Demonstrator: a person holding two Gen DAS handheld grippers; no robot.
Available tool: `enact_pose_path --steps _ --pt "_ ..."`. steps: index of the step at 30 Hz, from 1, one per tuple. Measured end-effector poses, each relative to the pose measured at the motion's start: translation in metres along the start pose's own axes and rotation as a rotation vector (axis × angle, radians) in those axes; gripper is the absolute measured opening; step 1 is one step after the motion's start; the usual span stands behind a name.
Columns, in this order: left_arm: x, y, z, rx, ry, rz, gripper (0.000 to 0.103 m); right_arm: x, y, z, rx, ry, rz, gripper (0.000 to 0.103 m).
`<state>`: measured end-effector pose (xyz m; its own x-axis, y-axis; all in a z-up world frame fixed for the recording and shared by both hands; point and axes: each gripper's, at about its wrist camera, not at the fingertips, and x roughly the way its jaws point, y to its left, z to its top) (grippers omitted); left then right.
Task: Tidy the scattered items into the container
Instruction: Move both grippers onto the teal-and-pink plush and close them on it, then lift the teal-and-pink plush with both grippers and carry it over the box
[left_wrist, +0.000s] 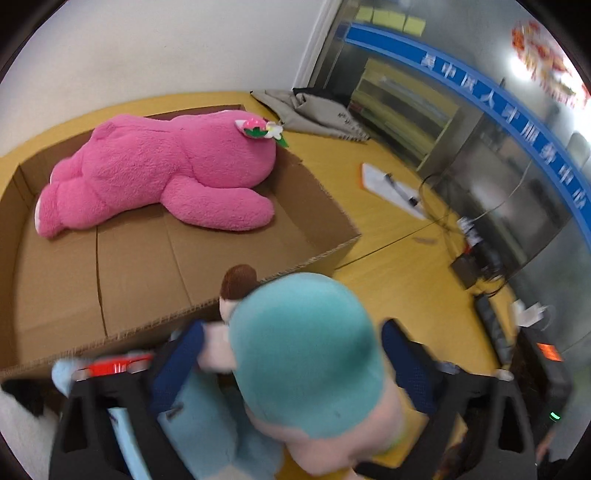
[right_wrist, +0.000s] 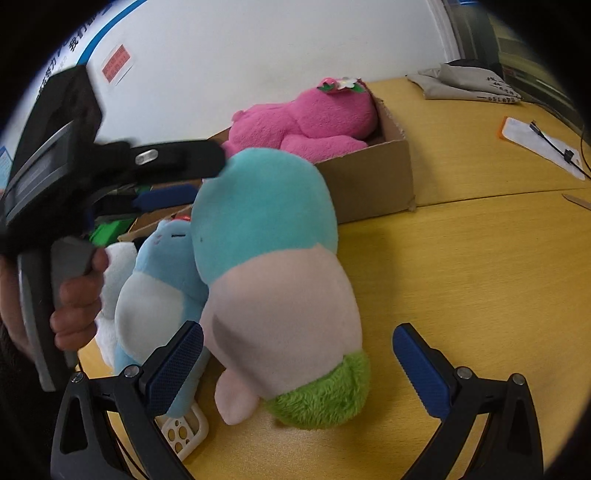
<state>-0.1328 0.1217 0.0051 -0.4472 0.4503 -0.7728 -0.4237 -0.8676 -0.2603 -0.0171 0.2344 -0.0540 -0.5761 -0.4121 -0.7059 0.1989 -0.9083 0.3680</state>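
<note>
A teal, pink and green plush (right_wrist: 273, 258) hangs upright over the yellow table. My left gripper (left_wrist: 291, 354) is shut on its teal head (left_wrist: 306, 350), just short of the cardboard box (left_wrist: 332, 254). It also shows in the right wrist view (right_wrist: 177, 177). A big pink plush (left_wrist: 162, 173) lies inside the box. A light blue plush (right_wrist: 159, 284) and a white plush (right_wrist: 110, 273) sit beside the teal one. My right gripper (right_wrist: 299, 362) is open, its fingers on either side of the plush's lower body, not touching.
A grey cloth bag (left_wrist: 314, 110) lies at the table's far end. A clipboard with a pen (left_wrist: 391, 188), cables and black devices (left_wrist: 476, 266) line the right side. A small white perforated case (right_wrist: 184, 428) lies on the table by my right gripper.
</note>
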Motion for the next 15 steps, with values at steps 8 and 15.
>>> enact_pose_path --steps 8,15 --pt "0.011 0.010 0.003 -0.018 0.032 -0.088 0.072 0.017 -0.002 -0.002 0.001 0.007 0.052 0.088" --pt "0.002 0.000 -0.002 0.016 -0.011 -0.095 0.079 0.014 0.006 -0.003 -0.039 0.017 0.041 0.083"
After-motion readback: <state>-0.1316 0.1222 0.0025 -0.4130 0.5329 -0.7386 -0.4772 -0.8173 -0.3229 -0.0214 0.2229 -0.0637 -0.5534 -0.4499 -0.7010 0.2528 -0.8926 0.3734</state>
